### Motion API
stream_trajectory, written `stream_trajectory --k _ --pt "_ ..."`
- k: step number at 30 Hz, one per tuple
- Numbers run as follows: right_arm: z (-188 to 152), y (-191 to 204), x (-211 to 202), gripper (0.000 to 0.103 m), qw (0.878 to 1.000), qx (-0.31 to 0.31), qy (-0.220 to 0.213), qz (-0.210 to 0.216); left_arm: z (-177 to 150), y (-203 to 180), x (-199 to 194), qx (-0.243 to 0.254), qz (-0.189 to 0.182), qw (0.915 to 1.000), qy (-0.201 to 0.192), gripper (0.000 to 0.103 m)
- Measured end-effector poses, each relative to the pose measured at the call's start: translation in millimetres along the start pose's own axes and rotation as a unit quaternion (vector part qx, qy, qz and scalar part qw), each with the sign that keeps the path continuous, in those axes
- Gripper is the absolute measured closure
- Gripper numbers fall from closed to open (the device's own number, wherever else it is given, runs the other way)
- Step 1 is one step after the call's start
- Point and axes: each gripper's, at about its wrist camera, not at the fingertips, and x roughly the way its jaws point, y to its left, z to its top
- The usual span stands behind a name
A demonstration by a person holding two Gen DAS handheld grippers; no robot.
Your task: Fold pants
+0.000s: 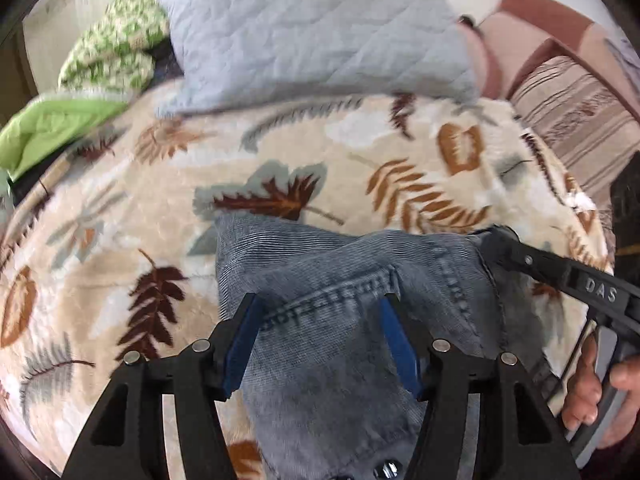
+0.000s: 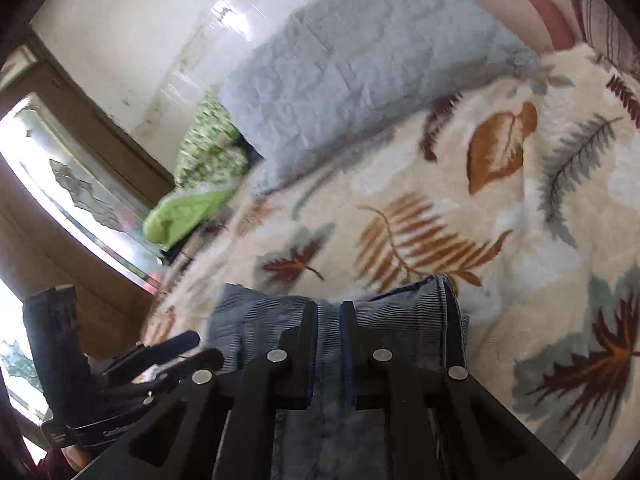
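Jeans (image 1: pixel 344 280), soft, heavy denim best taken at hems, lie on the leaf-print blanket (image 1: pixel 120 240), right gripper (image 2: pixel 329 312) pinching a fold, left gripper (image 1: pixel 320 304) wide.

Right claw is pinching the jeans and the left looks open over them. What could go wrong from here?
1. The left claw stands open around the jeans, so only the right claw holds them; lifting now may let the left side sag and skew the fold.
2. The right claw pinches a narrow bunch of denim, which could slip out under a pull.
3. The fleece leaf blanket lies directly beneath; closing the left claw low might catch it too.
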Motion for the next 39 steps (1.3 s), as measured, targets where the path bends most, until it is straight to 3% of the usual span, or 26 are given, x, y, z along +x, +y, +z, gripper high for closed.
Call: stream_trajectory --k 3,9,13,18,20,22,27,30,37,39 --pt "-4 -21 24 0.091 0.999 0.026 0.035 -0.029 -3 3 29 0.007 0.011 0.9996 0.023 0.037" --pt "-7 -46 25 0.091 0.995 0.084 0.049 0.006 -4 0 24 0.015 0.018 0.9992 0.031 0.037" --pt "-22 -33 -17 0.089 0.998 0.056 0.035 0.012 -22 -2 -14 0.024 -0.002 0.9997 0.009 0.037" --pt "-59 -14 -48 0.089 0.996 0.0 0.087 0.032 -64 -14 -49 0.06 -0.032 0.9977 -0.001 0.037" --pt "-80 -12 -47 0.089 0.993 -0.018 0.114 0.009 -78 -19 -50 0.079 -0.032 0.9963 0.007 0.037" --pt "-100 -13 -45 0.091 0.99 -0.039 0.128 -0.042 -91 -20 -39 0.092 -0.011 0.9954 0.023 0.036" --pt "-117 -17 -49 0.09 0.991 -0.048 0.117 -0.045 -99 0 -18 0.036 -0.031 0.9982 0.037 0.023" --pt "-123 -22 -50 0.09 0.993 -0.029 0.109 -0.039 -102 1 -17 0.035 -0.033 0.9985 0.028 0.021" --pt "-121 -19 -58 0.091 0.994 -0.025 0.093 -0.046 -106 -7 -43 0.012 0.006 0.9998 0.012 0.022" --pt "-118 -10 -70 0.09 0.996 -0.044 0.057 -0.052 -104 -8 -58 0.012 0.023 0.9996 -0.007 0.022"
